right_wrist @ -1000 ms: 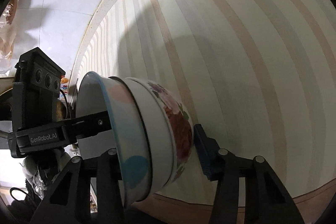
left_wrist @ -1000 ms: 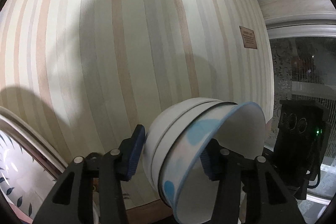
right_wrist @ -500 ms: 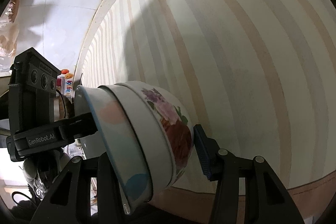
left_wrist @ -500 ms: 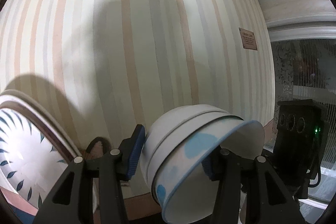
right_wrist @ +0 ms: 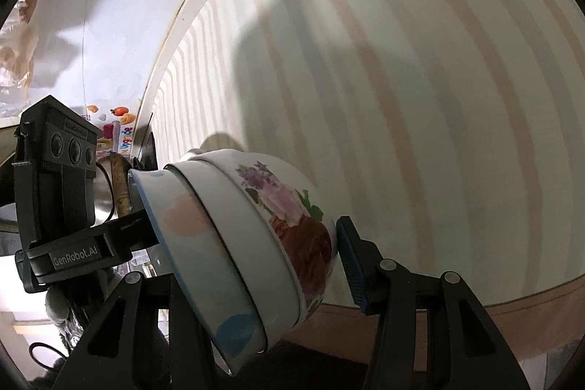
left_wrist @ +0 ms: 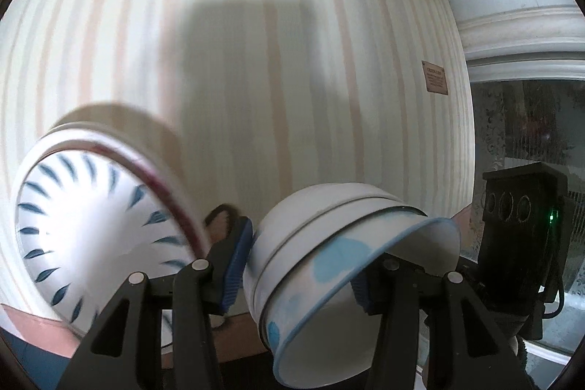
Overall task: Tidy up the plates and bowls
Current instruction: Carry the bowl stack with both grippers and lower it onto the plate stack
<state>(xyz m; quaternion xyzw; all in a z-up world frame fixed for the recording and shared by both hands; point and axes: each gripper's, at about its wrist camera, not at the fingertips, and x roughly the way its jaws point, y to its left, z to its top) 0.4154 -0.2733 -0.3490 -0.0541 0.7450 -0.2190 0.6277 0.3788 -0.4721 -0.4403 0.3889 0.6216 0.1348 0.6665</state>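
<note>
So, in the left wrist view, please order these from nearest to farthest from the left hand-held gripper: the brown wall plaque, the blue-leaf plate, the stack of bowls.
1. Stack of bowls: between the fingers of the left hand-held gripper.
2. Blue-leaf plate: close by, on the left.
3. Brown wall plaque: on the striped wall, upper right.
</note>
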